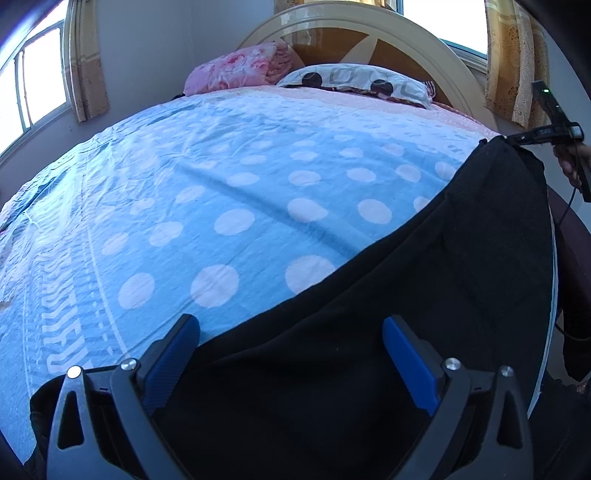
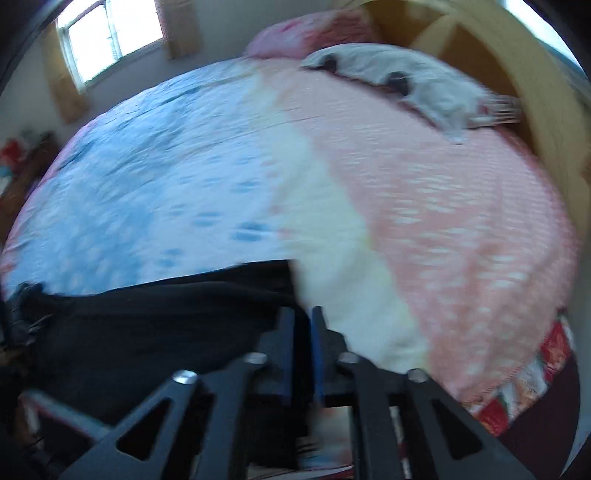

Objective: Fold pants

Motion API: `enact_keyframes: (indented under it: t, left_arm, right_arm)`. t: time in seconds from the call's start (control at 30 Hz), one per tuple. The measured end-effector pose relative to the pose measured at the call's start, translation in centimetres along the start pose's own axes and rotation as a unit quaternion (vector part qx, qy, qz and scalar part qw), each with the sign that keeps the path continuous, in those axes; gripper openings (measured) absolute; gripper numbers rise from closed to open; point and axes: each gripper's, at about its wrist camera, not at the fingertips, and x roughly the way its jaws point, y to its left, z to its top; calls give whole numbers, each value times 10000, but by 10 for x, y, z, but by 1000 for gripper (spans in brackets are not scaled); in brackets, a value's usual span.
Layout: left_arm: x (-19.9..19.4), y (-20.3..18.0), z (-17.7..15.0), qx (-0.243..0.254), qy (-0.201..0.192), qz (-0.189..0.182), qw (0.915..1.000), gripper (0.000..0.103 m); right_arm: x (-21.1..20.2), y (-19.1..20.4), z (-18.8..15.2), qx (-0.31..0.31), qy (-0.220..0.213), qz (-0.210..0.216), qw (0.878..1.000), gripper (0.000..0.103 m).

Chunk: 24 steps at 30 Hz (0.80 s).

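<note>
The black pants point(image 1: 424, 295) lie along the near edge of the bed, stretching from under my left gripper point(image 1: 293, 336) toward the upper right. The left gripper is open wide, with its blue pads point(image 1: 404, 350) on either side of the cloth and not pressing it. In the left wrist view the far corner of the pants meets the tip of my right gripper point(image 1: 511, 138), held by a hand point(image 1: 569, 166). The right wrist view is blurred. There my right gripper point(image 2: 302, 321) shows a narrow gap, and the edge of the pants point(image 2: 147, 332) runs into it.
The bed cover point(image 1: 221, 177) is blue with white dots and turns pink point(image 2: 461, 221) toward the headboard point(image 1: 369, 29). A pink pillow point(image 1: 236, 70) and a patterned pillow point(image 1: 354, 79) lie at the head. Windows and curtains point(image 1: 513, 62) stand behind. The bed's edge point(image 2: 524, 398) drops off at the right.
</note>
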Motion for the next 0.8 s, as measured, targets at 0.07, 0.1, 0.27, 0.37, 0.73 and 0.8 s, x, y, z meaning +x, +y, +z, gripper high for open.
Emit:
enact_keyframes:
  t: [0.07, 0.1, 0.27, 0.37, 0.73, 0.8]
  left_arm:
    - [0, 0, -1, -13, -5, 9, 10000, 102]
    - [0, 0, 0, -14, -4, 16, 10000, 102]
    - [1, -1, 1, -18, -7, 63, 10000, 102]
    - [-3, 0, 3, -65, -79, 230, 9997, 101]
    - [-12, -2, 13, 647, 23, 186, 9977, 91]
    - [-8, 0, 17, 736, 153, -56, 9972, 91]
  right_arm:
    - [-15, -9, -4, 234, -227, 120, 9994, 33]
    - [-25, -9, -6, 281, -431, 67, 9987, 33]
    - [-46, 29, -10, -53, -602, 529, 9968, 35]
    - [-27, 51, -2, -404, -338, -103, 9986, 35]
    - [17, 39, -1, -425, 336, -147, 9984, 34]
    - [18, 38, -5, -418, 299, -136, 9986, 34]
